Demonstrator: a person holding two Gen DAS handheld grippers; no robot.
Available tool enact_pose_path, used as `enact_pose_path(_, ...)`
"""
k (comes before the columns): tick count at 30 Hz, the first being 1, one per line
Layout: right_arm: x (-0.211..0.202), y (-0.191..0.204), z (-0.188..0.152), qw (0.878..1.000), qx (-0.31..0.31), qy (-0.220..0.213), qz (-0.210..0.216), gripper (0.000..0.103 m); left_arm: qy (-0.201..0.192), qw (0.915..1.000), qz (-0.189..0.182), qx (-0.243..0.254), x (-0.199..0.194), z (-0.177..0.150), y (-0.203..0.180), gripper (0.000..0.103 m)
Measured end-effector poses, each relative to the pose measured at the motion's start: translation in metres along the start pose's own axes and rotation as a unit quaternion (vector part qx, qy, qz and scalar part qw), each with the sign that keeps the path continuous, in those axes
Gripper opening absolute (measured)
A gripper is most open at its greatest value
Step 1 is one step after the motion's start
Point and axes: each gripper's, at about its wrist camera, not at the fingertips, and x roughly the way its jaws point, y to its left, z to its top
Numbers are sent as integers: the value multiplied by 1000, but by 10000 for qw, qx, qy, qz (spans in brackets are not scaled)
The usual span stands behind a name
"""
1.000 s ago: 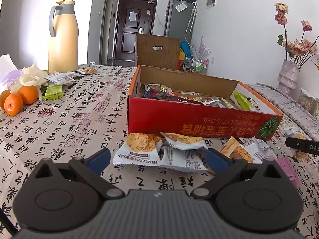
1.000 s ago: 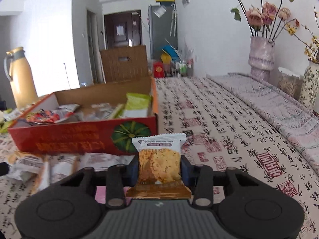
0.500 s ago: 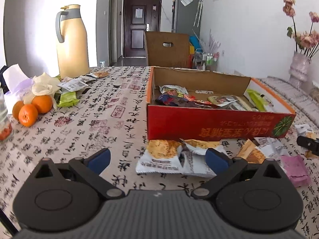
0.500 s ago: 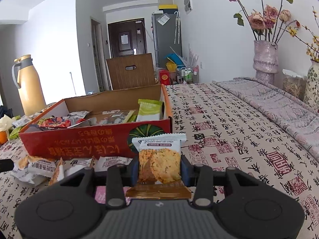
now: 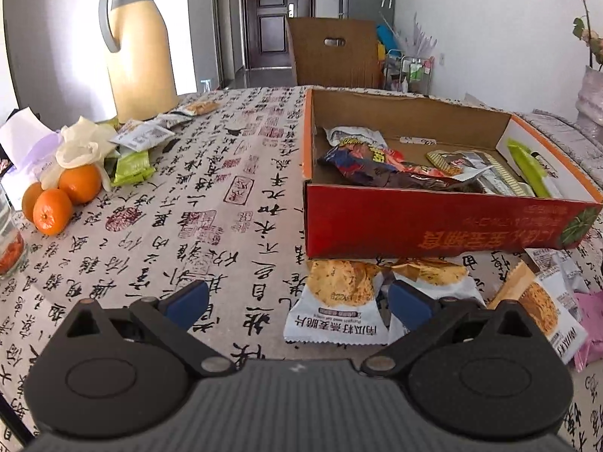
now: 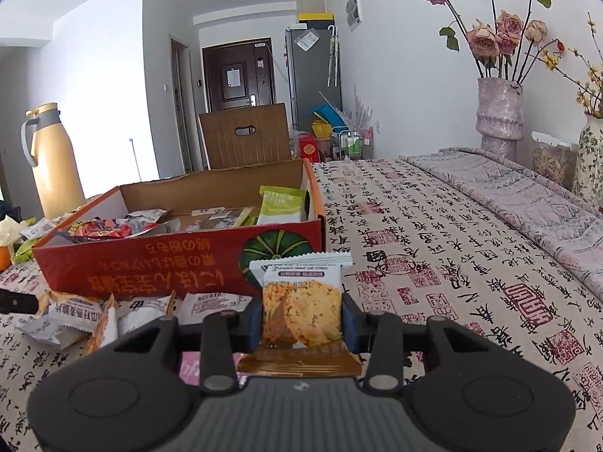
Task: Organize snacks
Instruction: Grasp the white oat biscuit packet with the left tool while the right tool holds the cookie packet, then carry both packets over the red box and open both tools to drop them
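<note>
Snack packet, pumpkin seed oat crisp point(image 6: 301, 301): clamped upright between the right gripper point(image 6: 301, 318) blue pads, white end up, brown sealed end down over the gripper body, lifted off the tablecloth point(image 6: 452, 248). Red cardboard box point(image 6: 181, 263) sits at 10 o'clock from that packet in the right wrist view, open top, pumpkin print on the near wall; a green packet point(image 6: 280, 205) leans upright inside at its right end, a red-and-blue wrapper point(image 6: 101, 229) lies at its left end. Loose oat crisp packets point(image 6: 75, 316) lie on the cloth along the box's front wall, at 9 o'clock from the right gripper. Left gripper point(image 5: 297, 301): fingers spread wide, holding nothing, low over the cloth. One white oat crisp packet point(image 5: 335, 312) lies flat between its pads, closer to the right pad, with a second packet point(image 5: 433, 275) just beyond at 1 o'clock, partly hidden behind the right pad. More packets point(image 5: 539, 301) plus a pink wrapper point(image 5: 591, 324) at 3 o'clock. In the left wrist view the box point(image 5: 433, 222) is at 1 o'clock, touching or nearly touching the packets at its base; can't tell which. Oranges point(image 5: 60, 196) at 10 o'clock with more packets point(image 5: 135, 143) just behind them; yellow thermos jug point(image 5: 139, 45) at 11 o'clock. Vase of dried roses point(image 6: 497, 113) at 2 o'clock in the right wrist view.
</note>
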Motion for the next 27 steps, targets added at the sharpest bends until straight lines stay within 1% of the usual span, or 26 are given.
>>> enact_pose_path(2,1,0,0,10000,3,16,8,40,42,10000,-39,-10,4,1,-2,103)
enact_pose_path(5,2,1,-1,10000,-7,30,18,40,87,10000,12,15,11,1,-4,103)
enact_pose_path(11,3,1,-1,10000,7,36,65,40,157,9997,94,-170,18,0,4,103)
enact_pose_path(14,3,1,-1,10000,10,35,70,40,179,9998,83,-98,21,-2,1,93)
enact_pose_path(16,2,1,-2,10000,13,32,70,40,211,9998,49,-49,24,-3,-1,84)
enact_pose_path(17,2,1,-2,10000,12,35,73,40,228,9997,15,-15,25,-4,-2,83)
enact_pose_path(20,2,1,-2,10000,13,38,78,40,143,9998,-44,116,25,-6,-7,74)
enact_pose_path(22,2,1,-1,10000,15,35,90,40,99,9997,-175,170,22,-7,-9,59)
enact_pose_path(23,2,1,-1,9999,14,33,99,40,74,9995,-233,193,21,-8,-10,58)
enact_pose_path(27,2,1,-2,9999,22,22,104,40,6,9995,-255,205,19,-9,-11,54)
